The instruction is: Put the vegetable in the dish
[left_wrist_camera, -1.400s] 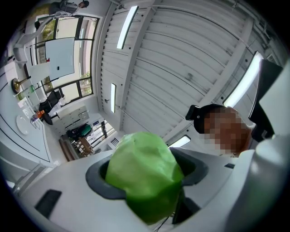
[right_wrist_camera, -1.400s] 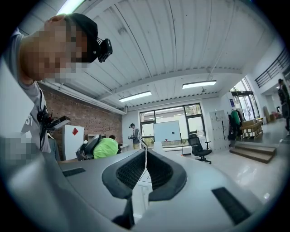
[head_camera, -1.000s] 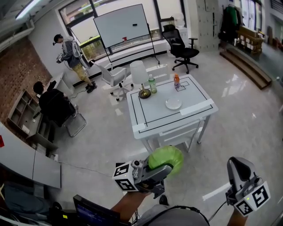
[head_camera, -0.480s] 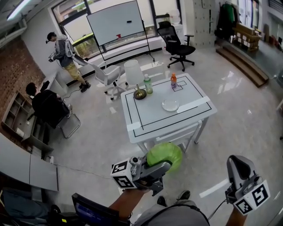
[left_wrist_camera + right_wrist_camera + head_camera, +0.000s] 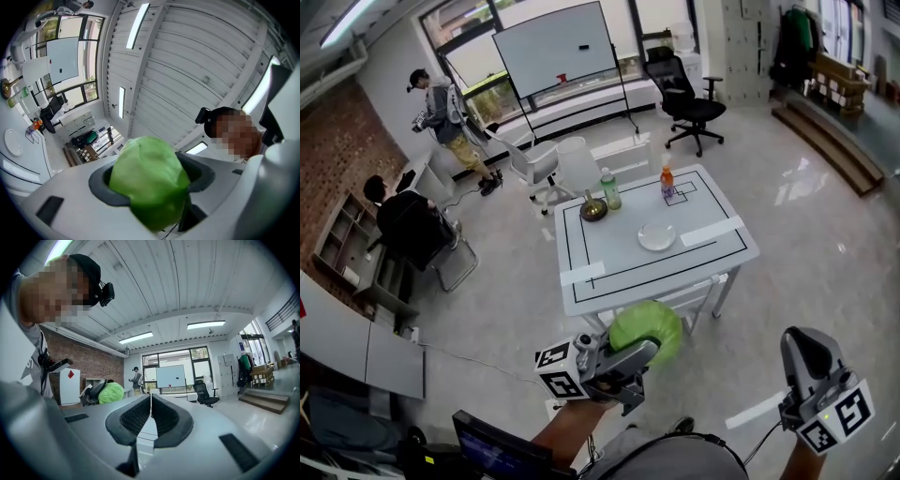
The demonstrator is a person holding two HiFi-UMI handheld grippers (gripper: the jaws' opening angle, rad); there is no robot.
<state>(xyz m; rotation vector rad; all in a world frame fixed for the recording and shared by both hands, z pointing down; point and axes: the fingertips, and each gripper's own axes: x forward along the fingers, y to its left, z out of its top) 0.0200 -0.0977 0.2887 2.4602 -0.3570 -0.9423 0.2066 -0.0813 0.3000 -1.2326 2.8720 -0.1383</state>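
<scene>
Round green vegetable [image 5: 645, 326], clamped in the left gripper [image 5: 649, 349], well apart from the white dish [image 5: 656, 236] on the table [image 5: 609, 251].

Open-plan office used as a lab space.
A rolling whiteboard [image 5: 553, 47], a black swivel chair [image 5: 684, 98], a taped white table [image 5: 609, 251], a brick wall [image 5: 337, 155] with shelving [image 5: 342, 236], and a seated person [image 5: 405, 223] nearby.
</scene>
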